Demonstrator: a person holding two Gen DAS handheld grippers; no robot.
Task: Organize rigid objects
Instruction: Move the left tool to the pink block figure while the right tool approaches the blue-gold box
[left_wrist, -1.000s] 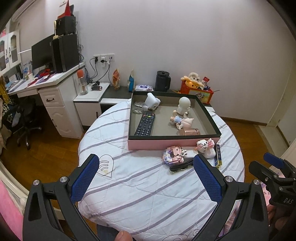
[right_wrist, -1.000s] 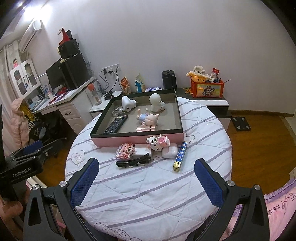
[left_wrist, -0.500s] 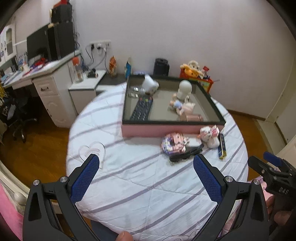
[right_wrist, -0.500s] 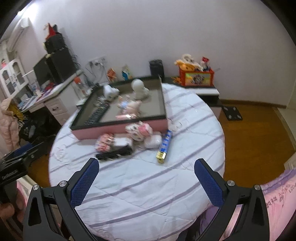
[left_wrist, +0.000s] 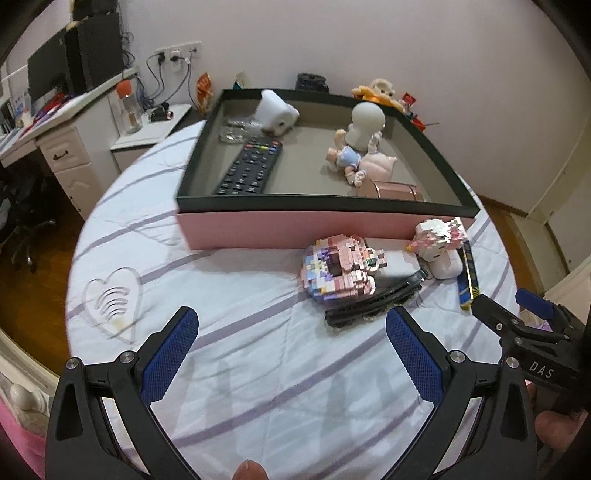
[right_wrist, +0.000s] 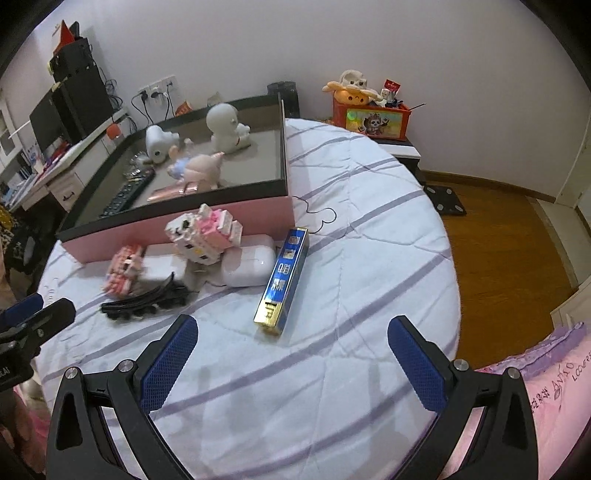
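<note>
Round quilted worktop (left_wrist: 258, 369): we hold both tongs, left (left_wrist: 291, 350) and right (right_wrist: 291, 350), spread and empty, short of the black hair clip (left_wrist: 373, 301) and blue box (right_wrist: 282, 280).

This is a room in a home, a bedroom that is also used for study. A round bench covered with a white quilted cloth with purple stripes (right_wrist: 369, 229) stands on a brown wooden floor (right_wrist: 498, 229). At the near edge lies pink bedding with embroidered letters (right_wrist: 546, 384). Along the left wall there is a white desk with drawers (left_wrist: 62, 147), and on it a black computer monitor (left_wrist: 44, 79) beside a black tower case (left_wrist: 98, 62). Cables hang from white wall sockets (left_wrist: 177, 53). By the pale wall sits an orange toy box with a cartoon picture (right_wrist: 371, 120), with plush toys on top.
</note>
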